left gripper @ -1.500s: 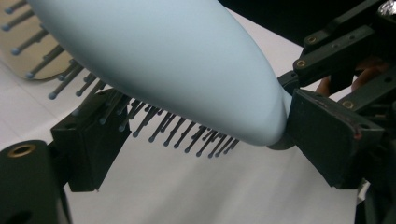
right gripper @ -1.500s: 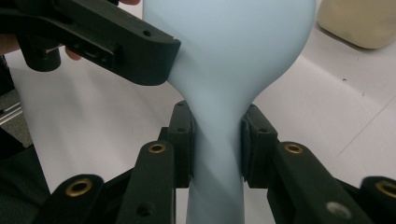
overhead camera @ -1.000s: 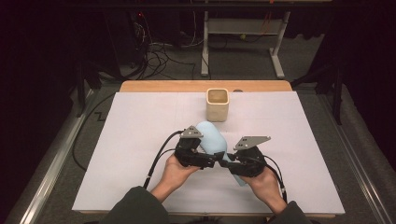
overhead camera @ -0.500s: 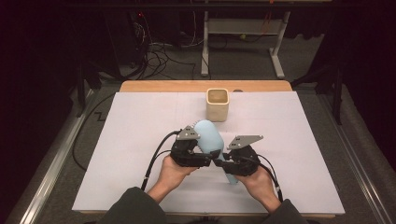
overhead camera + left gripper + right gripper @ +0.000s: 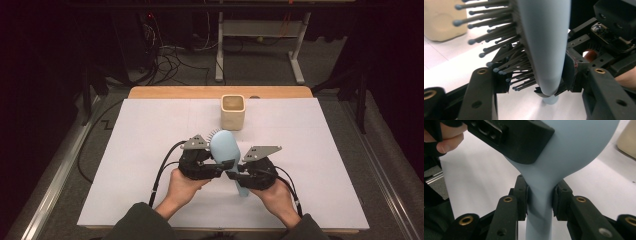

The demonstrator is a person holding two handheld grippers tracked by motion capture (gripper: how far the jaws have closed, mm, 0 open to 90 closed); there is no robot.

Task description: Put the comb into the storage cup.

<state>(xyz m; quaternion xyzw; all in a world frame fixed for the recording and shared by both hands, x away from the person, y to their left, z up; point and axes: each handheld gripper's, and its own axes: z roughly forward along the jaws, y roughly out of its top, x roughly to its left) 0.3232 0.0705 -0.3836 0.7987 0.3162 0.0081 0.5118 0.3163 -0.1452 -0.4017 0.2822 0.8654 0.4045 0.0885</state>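
Item: light-blue hairbrush (image 5: 226, 150), near table's (image 5: 150, 150) front edge. Right gripper (image 5: 539, 197) clamps handle; left gripper (image 5: 534, 75), jaws just closing, pinches bristled head. Risk: bristles yield, head slips, brush twists.

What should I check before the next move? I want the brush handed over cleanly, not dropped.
1. Right gripper clamped on the handle of the light blue hairbrush: ok, pads press both sides of the neck.
2. Left gripper closed on the brush head: ok, its jaws have just been closing, one on the smooth back, the other among the bristles.
3. Firmness of the grip on the bristle side: cannot tell.
4. Brush clear of the white table cover: ok, it is held above it.
5. Beige cup upright and open: ok.
6. Path to the cup free: ok, nothing lies between.
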